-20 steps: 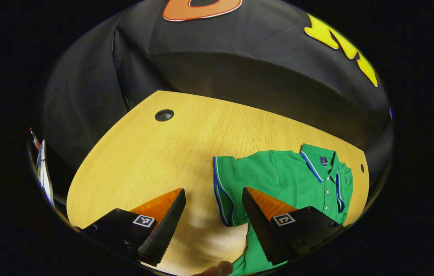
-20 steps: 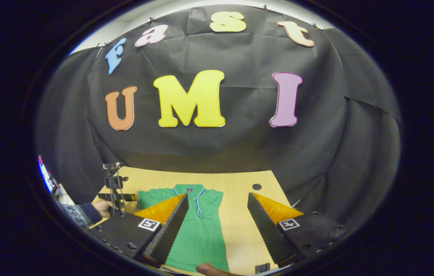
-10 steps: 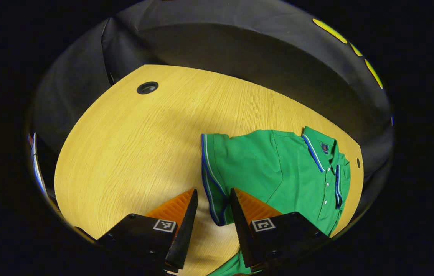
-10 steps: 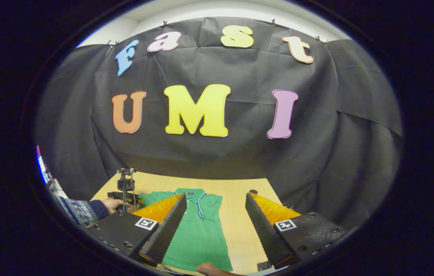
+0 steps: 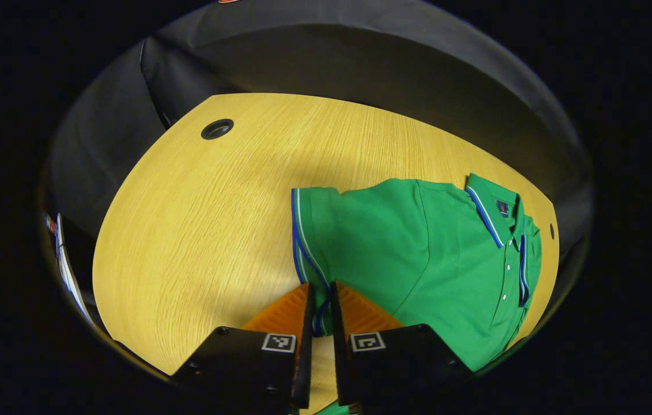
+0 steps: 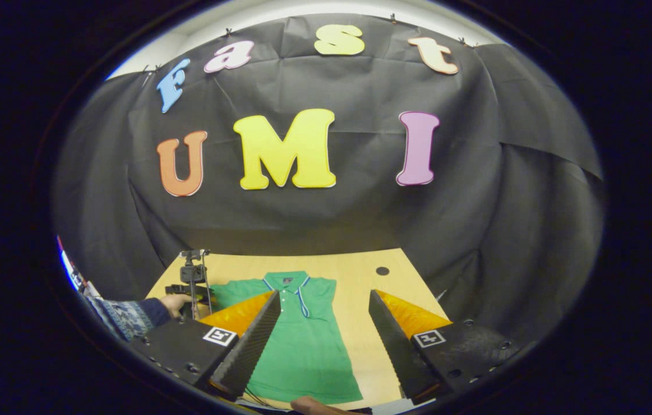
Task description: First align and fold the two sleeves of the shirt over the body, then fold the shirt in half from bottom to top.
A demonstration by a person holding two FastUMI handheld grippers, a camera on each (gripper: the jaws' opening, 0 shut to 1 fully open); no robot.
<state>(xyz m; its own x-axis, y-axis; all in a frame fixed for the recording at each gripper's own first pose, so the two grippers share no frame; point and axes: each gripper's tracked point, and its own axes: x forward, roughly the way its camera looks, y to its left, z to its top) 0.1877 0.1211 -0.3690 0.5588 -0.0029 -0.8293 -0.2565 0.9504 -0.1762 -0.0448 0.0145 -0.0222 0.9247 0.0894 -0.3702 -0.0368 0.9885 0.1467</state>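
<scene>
In the left gripper view, a round cable hole (image 5: 217, 128) sits at the far left corner of the wooden table (image 5: 199, 230); to its right my left gripper (image 5: 319, 314) has its jaws drawn close, both fingers pressing on the blue-striped cuff of the sleeve (image 5: 317, 253) of the green polo shirt (image 5: 418, 259); the shirt lies flat on the table, its collar (image 5: 490, 210) toward the right edge. In the right gripper view, a hand (image 6: 174, 304) in a patterned sleeve holds the other gripper at the shirt's left sleeve; the shirt (image 6: 302, 346) lies lengthwise, collar toward the booth wall; my right gripper (image 6: 321, 328) hangs above its lower part with jaws spread wide, holding nothing.
</scene>
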